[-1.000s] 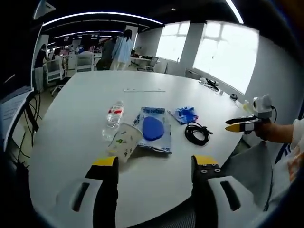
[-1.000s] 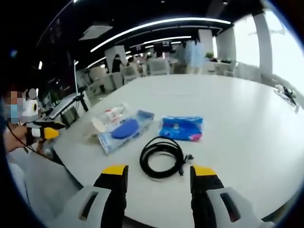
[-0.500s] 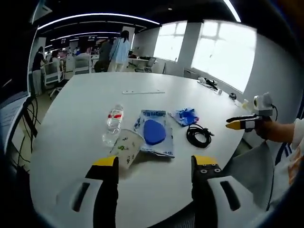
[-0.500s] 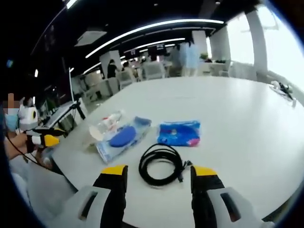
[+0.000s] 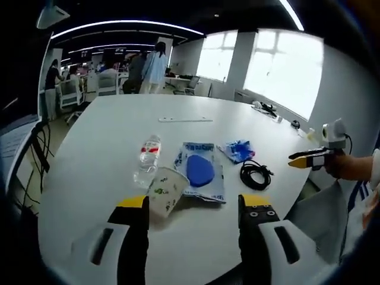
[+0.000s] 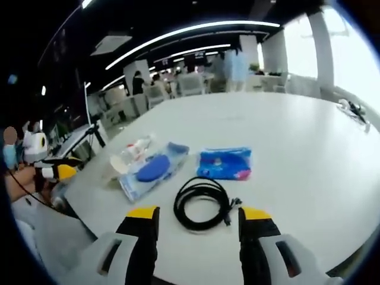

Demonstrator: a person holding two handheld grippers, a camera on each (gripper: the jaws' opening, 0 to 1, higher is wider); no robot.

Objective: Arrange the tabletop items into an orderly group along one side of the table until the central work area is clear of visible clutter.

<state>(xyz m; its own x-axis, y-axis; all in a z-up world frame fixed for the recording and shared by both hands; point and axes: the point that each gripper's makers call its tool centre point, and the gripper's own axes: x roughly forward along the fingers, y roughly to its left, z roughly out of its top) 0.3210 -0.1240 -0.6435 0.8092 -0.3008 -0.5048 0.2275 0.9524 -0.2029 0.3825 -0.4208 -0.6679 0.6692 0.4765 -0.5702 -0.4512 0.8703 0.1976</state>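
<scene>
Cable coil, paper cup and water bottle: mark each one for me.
cable coil (image 6: 202, 203), right gripper view, on the near side of the loop.
paper cup (image 5: 166, 190), left gripper view, on its printed side wall.
water bottle (image 5: 147, 157), left gripper view, on its label.

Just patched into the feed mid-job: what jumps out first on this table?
A cluster of clutter near the table's near edge: a tipped paper cup and a lying water bottle beside a clear packet with a blue pad. Further right lie a blue pouch and a coiled black cable, just ahead of the open right gripper.
</scene>
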